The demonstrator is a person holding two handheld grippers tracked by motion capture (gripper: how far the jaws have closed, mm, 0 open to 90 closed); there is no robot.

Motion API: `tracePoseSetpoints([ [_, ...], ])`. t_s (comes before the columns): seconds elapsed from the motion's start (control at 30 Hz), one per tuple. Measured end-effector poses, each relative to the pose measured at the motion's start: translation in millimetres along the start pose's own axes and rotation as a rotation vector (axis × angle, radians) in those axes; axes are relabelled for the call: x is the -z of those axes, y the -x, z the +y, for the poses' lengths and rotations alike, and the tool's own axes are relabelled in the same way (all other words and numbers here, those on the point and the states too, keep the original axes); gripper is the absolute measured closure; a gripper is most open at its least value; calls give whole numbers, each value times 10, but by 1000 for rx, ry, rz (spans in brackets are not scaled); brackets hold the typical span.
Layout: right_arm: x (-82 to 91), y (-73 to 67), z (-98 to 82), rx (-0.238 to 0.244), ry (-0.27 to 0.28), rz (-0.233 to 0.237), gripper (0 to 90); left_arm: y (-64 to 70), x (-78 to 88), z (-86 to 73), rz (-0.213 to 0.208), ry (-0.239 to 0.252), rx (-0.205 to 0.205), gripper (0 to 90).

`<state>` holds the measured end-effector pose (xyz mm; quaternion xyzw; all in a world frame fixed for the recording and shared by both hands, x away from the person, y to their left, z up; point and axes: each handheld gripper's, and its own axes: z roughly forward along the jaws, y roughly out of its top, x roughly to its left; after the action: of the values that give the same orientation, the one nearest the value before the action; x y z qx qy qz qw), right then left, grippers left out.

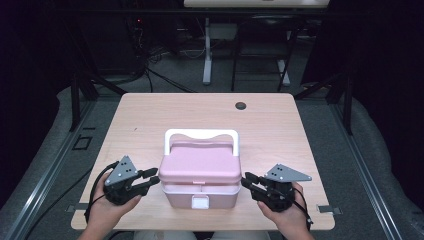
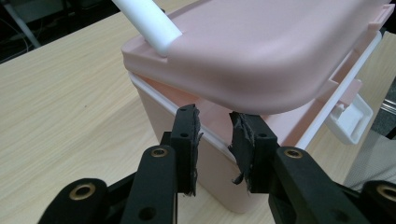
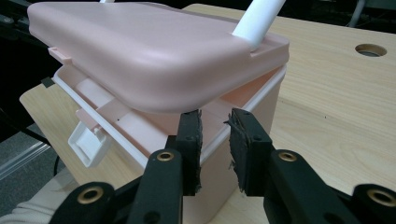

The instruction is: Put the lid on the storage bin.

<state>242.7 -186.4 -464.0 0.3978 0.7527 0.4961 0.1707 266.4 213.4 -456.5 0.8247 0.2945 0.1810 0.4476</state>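
A pink box with a white handle stands near the table's front edge. Its lid is tilted up at the front, and the white latch hangs loose. My left gripper is at the box's left side, its tips in the gap under the lid edge, jaws apart with nothing pinched. My right gripper mirrors it at the right side. In the right gripper view its fingertips sit above the box rim, below the lid, also apart. The latch dangles off the front.
The light wooden table has a dark cable hole at the back right. Behind the table stand desk legs and cables on a grey floor. A hand holds each gripper at the table's front edge.
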Motion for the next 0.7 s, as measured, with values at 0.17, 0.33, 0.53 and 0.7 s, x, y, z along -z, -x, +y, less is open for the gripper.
tracePoseSetpoints([
  [0.17, 29, 27, -35, 0, -7, -7, 704, -12, 6, -31, -5, -18, 15, 605],
  [0.33, 58, 73, -51, -18, 13, 3, 638, -31, -15, -112, -17, -68, 18, 534],
  [0.53, 44, 68, -52, -21, 10, 8, 623, -60, -18, -214, -28, -104, 29, 475],
  [0.7, 13, 61, -49, -14, 8, 9, 620, -75, 1, -227, -28, -93, 44, 468],
])
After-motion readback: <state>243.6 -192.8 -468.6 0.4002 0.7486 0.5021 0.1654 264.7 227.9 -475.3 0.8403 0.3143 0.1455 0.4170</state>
